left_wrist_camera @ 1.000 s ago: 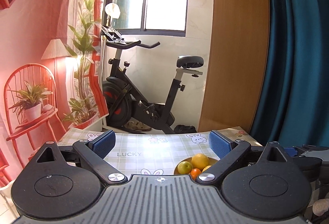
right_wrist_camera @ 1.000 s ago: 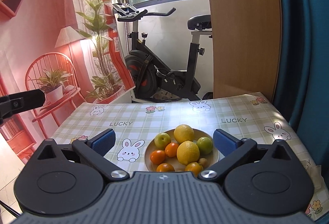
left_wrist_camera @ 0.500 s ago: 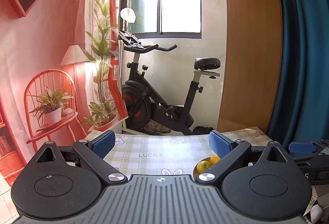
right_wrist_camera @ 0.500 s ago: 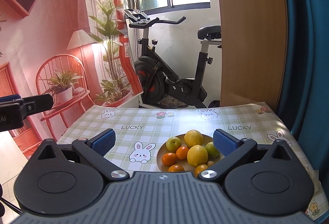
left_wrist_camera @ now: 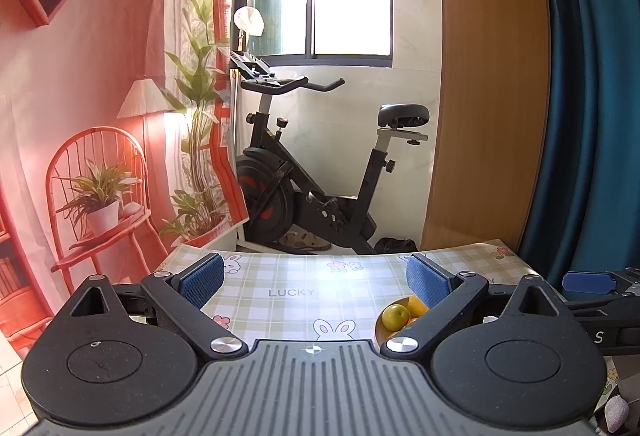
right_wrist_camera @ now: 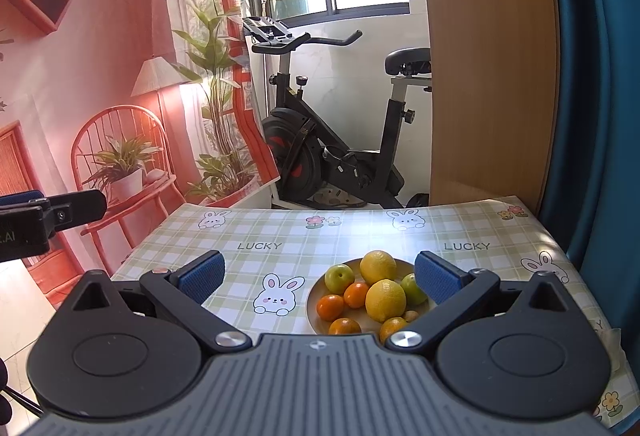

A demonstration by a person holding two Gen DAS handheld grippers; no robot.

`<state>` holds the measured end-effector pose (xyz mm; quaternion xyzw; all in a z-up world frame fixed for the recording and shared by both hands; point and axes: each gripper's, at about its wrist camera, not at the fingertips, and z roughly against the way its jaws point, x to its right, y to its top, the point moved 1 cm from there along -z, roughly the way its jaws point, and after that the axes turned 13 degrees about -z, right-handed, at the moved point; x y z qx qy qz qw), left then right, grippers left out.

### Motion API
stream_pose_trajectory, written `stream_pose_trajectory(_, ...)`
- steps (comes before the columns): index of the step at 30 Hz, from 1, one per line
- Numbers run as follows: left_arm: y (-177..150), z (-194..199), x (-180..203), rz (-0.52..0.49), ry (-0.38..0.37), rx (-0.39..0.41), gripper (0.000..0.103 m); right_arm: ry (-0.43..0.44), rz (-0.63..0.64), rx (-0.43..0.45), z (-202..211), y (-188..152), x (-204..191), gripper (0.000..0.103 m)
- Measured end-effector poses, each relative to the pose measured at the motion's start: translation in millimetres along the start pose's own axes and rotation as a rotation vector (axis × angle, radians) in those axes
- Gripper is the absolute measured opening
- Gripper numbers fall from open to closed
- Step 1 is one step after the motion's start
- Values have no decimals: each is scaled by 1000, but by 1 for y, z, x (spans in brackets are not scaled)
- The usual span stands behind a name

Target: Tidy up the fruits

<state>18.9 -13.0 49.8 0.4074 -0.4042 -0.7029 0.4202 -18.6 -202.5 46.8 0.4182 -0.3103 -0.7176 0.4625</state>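
Covering the table, a green-checked vinyl cloth printed with rabbits and "LUCKY" (right_wrist_camera: pixel 280 248) carries a round tan plate (right_wrist_camera: pixel 316 310) towards its right half. Plate contents: two yellow lemons (right_wrist_camera: pixel 385 300), two green round fruits (right_wrist_camera: pixel 339 278), four small oranges (right_wrist_camera: pixel 330 307) and one small brown item, not identifiable. Right gripper (right_wrist_camera: pixel 320 274), black with blue pads, held above the near table edge, jaws spread wide, empty, plate between its fingers. Left gripper (left_wrist_camera: pixel 316 278) likewise spread wide and empty, plate behind its right finger.
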Motion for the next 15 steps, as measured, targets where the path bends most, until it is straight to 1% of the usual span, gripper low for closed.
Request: stream_pose_trajectory(15,-1,1,-2,7,-3,-8,99,0,1,-2,-1,1,0,103)
